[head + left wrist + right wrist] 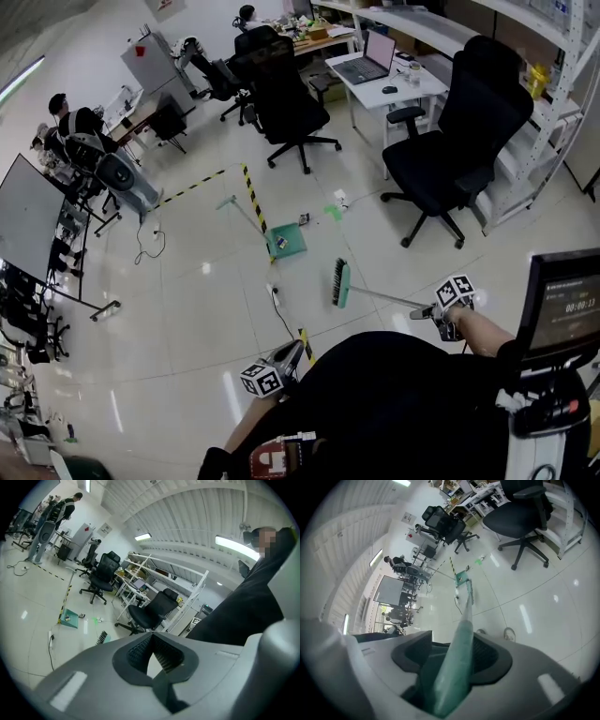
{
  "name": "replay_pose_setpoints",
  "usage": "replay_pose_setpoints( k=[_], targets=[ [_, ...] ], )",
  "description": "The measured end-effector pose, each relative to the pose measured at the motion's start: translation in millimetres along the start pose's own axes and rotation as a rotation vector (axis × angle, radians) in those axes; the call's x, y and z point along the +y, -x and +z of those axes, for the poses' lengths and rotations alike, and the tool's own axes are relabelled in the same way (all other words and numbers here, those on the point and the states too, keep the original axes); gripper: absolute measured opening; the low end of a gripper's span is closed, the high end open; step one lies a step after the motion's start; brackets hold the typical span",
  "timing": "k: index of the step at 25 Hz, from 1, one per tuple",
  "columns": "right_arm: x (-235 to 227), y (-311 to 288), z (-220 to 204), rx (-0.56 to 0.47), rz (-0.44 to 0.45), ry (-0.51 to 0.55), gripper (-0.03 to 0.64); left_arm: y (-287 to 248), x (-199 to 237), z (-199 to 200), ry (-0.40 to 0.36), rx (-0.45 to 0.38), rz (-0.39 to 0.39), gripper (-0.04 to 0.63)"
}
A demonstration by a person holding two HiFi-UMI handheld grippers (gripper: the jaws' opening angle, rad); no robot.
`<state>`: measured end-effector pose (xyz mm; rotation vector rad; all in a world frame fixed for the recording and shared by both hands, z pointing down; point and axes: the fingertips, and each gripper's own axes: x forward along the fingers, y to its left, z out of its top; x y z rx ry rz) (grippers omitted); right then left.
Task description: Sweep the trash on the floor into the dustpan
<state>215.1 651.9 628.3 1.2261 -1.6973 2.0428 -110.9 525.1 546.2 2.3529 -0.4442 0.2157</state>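
Trash scraps, small, dark and white [303,219], lie on pale glossy floor [187,319] just beside green plastic dustpan [287,242]. Green long-handled broom [339,283]: head down toward floor, near dustpan, apart from it. Right gripper [427,312]: jaws clenched on broom handle. Left gripper [292,352]: jaws closed tip to tip, nothing between.

Counted across the office floor

Two grippers: left gripper [292,354], right gripper [427,312]. One green broom [340,283]. One green dustpan [286,242]. Three black office chairs [448,141], [286,103], [220,80] across the upper part of the frame. One open laptop [368,58] at top centre. One seated person [70,122] at upper left.
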Motion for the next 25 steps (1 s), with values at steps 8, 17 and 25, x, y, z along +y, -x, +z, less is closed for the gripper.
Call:
replay_pose_setpoints(
  k=[8, 17, 25],
  targets=[
    [20, -4, -14, 0.028, -0.063, 0.049, 0.247, 24, 12, 13, 0.012, -0.059, -0.008, -0.002],
    [12, 3, -16, 0.044, -0.074, 0.054, 0.247, 22, 3, 0, 0.026, -0.041, -0.006, -0.002],
    [11, 8, -14, 0.051, -0.073, 0.065, 0.247, 22, -2, 1, 0.027, -0.05, 0.006, -0.002]
  ],
)
